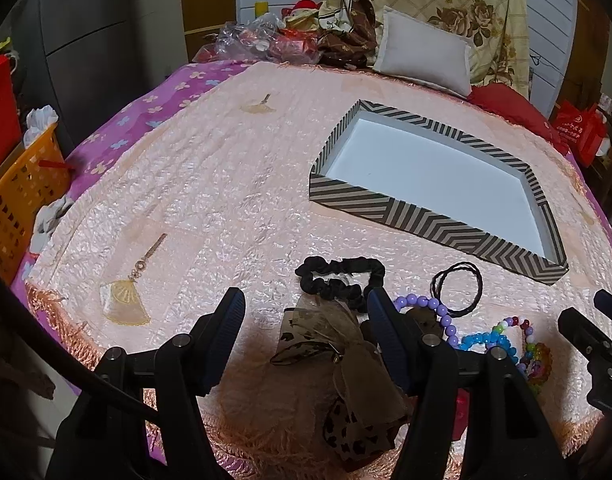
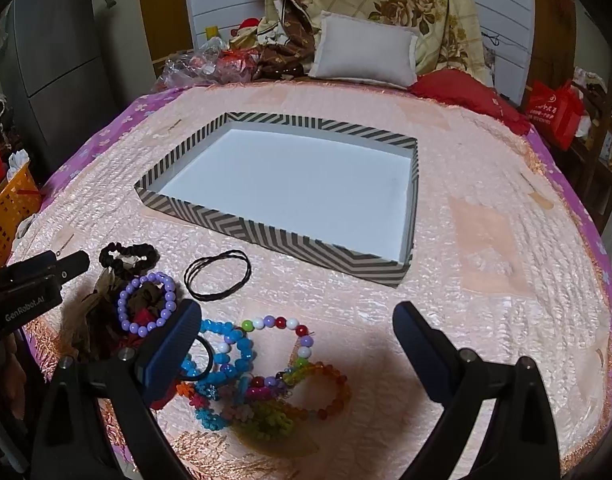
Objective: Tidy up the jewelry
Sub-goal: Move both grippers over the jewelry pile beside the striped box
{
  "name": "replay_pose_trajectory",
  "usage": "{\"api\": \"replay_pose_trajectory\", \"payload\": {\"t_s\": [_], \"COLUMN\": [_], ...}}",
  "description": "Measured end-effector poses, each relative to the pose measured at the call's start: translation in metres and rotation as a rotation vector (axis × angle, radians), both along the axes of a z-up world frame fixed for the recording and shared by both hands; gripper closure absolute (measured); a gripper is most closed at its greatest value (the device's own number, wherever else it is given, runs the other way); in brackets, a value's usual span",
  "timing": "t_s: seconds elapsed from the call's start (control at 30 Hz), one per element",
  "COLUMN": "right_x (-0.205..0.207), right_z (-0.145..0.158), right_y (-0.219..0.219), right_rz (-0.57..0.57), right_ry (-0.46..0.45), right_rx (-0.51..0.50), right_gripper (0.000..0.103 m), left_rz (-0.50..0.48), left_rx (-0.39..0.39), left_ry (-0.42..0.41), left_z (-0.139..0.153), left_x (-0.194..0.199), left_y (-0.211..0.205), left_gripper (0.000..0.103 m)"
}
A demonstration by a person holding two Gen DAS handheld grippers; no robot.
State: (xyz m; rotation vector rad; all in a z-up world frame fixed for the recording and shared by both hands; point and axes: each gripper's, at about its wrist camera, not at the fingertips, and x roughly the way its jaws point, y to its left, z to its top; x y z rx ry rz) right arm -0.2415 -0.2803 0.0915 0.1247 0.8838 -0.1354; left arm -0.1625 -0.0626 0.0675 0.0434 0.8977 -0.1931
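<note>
Both my left gripper [image 1: 306,320] and right gripper [image 2: 296,332] stand apart, holding nothing. The bead bracelets [image 2: 266,360], lower centre, look light and slippery; I would pinch one strand across its beads. The striped tray [image 2: 266,236] sits empty above.

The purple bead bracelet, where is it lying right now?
The purple bead bracelet lies on the pink bedspread in the right wrist view's lower left, just below the black scrunchie and left of the thin black hair ties.
</note>
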Motion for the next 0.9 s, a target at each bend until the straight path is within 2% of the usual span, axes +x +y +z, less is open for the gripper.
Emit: {"api": "replay_pose_trajectory", "payload": {"t_s": [0.9], "right_x": [0.017], "right_z": [-0.015], "right_y": [0.007], "right_rz": [0.028], "right_ry": [0.026], "right_rx": [0.009], "right_gripper": [0.005], "left_rz": [0.009], "left_rx": [0.011], "left_ry": [0.023], "left_z": [-0.011], "left_x": [0.008], "left_y": [0.007], "left_gripper": [0.049]}}
